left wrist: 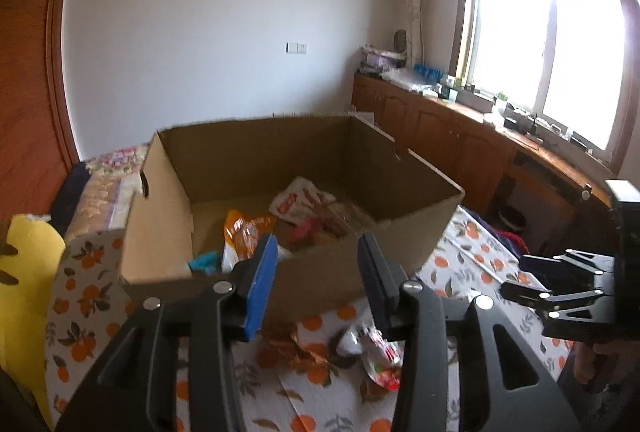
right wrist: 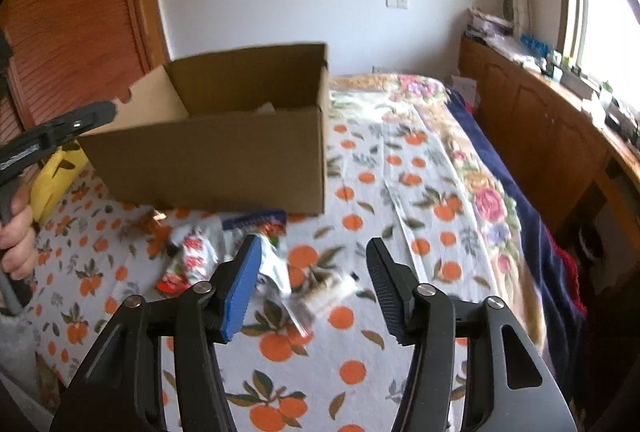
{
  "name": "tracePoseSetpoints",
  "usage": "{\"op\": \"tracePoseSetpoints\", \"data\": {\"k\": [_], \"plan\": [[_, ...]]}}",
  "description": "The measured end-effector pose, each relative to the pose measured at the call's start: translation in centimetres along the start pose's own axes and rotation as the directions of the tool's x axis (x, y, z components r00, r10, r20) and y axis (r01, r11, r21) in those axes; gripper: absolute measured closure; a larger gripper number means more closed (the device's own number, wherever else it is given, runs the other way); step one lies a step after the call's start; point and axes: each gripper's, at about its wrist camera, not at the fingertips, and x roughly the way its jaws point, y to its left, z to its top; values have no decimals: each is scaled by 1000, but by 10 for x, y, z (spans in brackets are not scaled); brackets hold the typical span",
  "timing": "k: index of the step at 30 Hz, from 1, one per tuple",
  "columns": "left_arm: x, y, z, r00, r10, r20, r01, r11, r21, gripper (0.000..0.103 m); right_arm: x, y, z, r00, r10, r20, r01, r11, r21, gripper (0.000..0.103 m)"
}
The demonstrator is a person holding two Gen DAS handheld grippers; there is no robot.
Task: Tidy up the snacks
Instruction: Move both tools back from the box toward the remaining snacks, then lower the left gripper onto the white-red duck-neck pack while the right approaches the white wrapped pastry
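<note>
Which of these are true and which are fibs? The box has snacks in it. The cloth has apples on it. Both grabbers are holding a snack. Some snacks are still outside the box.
1. The cardboard box has snacks in it. True: an orange packet and a white and red packet lie inside.
2. The cloth has apples on it. False: it is printed with oranges and leaves.
3. Both grabbers are holding a snack. False: the left gripper and the right gripper stand open with nothing pressed between the pads.
4. Some snacks are still outside the box. True: a few packets lie on the cloth in front of it.
</note>
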Motion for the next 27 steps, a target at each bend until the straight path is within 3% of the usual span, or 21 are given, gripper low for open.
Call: {"op": "tracePoseSetpoints", "data": {"k": [7,18,25,27], "plan": [[9,-16,-30,997,0,-78,1,1000,18,61,31,-14,-19,997,2,-73,1,999,53,42],[25,-35,-64,984,-15,-178,16,1000,6,61,67,-24,-30,990,31,-141,-11,991,136,51],[38,-44,-74,972,-26,-235,24,1000,-14,61,66,-27,-33,989,13,-146,-1,997,83,76],[43,-47,-75,968,-27,-251,22,1000,-20,60,65,-30,-35,990,19,-138,-10,998,63,78]]}}
